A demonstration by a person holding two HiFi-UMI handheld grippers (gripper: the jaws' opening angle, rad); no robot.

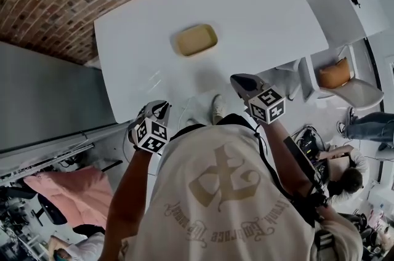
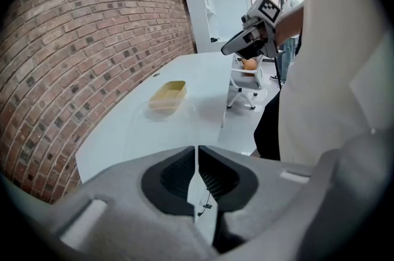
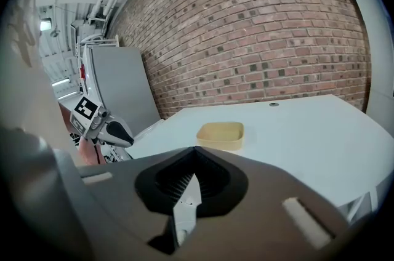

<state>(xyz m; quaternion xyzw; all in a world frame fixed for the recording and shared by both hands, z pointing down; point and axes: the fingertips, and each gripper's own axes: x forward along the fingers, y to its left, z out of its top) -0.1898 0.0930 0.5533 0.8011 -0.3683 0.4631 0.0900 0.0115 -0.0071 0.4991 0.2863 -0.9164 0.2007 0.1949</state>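
Left gripper (image 2: 197,154): jaws pressed together, empty | right gripper (image 3: 196,154): jaws together, empty | both apart from yellow tray (image 1: 196,40)

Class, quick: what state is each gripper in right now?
Left gripper: closed, nothing between its jaws.
Right gripper: closed, holding nothing.

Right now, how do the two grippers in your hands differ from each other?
The right gripper is held farther forward, nearer the yellow tray; the left gripper sits back by the white table's near left corner. The left gripper looks along the brick wall, while the right gripper faces it. Both grippers are shut with nothing between their jaws, and each carries a marker cube.
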